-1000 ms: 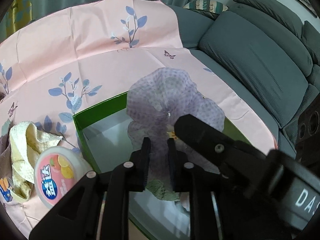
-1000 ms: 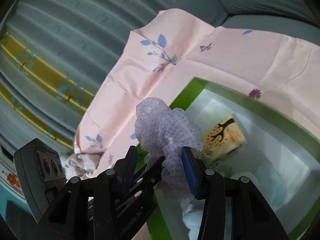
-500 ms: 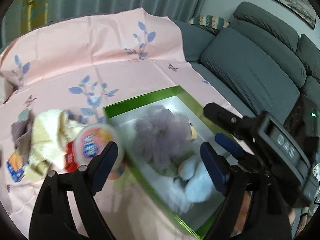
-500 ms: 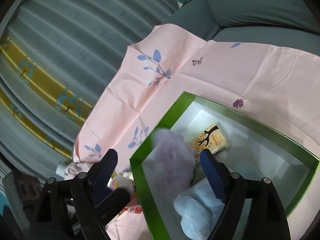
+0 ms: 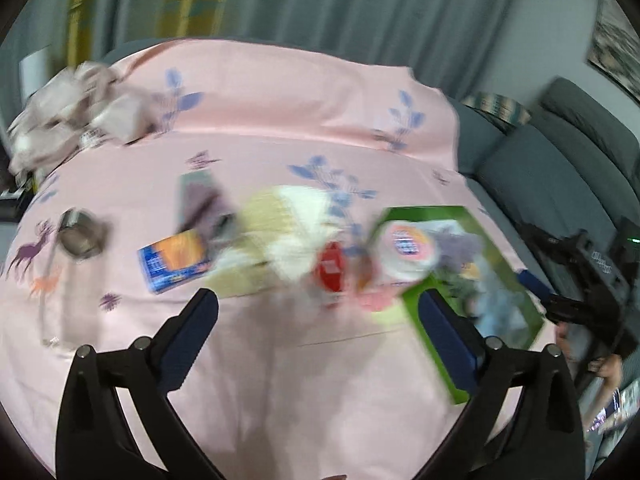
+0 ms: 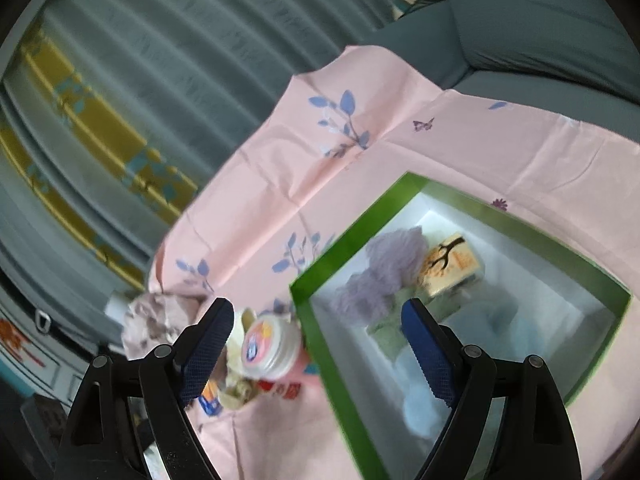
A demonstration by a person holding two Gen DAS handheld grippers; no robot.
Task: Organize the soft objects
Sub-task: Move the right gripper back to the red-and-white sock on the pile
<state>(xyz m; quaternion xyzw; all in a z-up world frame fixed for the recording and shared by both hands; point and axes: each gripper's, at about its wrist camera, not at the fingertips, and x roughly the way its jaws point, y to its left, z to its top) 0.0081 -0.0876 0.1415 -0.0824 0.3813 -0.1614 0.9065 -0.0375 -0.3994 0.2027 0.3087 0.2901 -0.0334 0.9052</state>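
Right now my left gripper [image 5: 318,316] is opening wide with nothing between its jaws, only bare pink cloth [image 5: 280,380] beneath them. My right gripper [image 6: 318,326] stands spread as well, holding nothing, its left pad over the clutter and its right pad over the green box [image 6: 320,338]. Just past the right gripper, at about 11 o'clock, a pink-lidded tub [image 6: 267,345] sits touching the box's outer wall. Inside the box, at 1 o'clock, the lilac mesh puff [image 6: 386,274] lies against a printed yellow packet [image 6: 450,268], with pale blue plush [image 6: 424,404] nearer to me. In the left view, heavily blurred, a cream towel [image 5: 280,232] lies at 12 o'clock, a blue-and-orange packet [image 5: 176,266] at 10, and a crumpled mauve cloth [image 5: 76,112] far off at 10 o'clock. My worry is the towel: it crowds a red-capped item [image 5: 330,272] and the tub, so a wide grab could drag hard things along or tip the tub. Soft fabric may also slip if I pinch only an edge.
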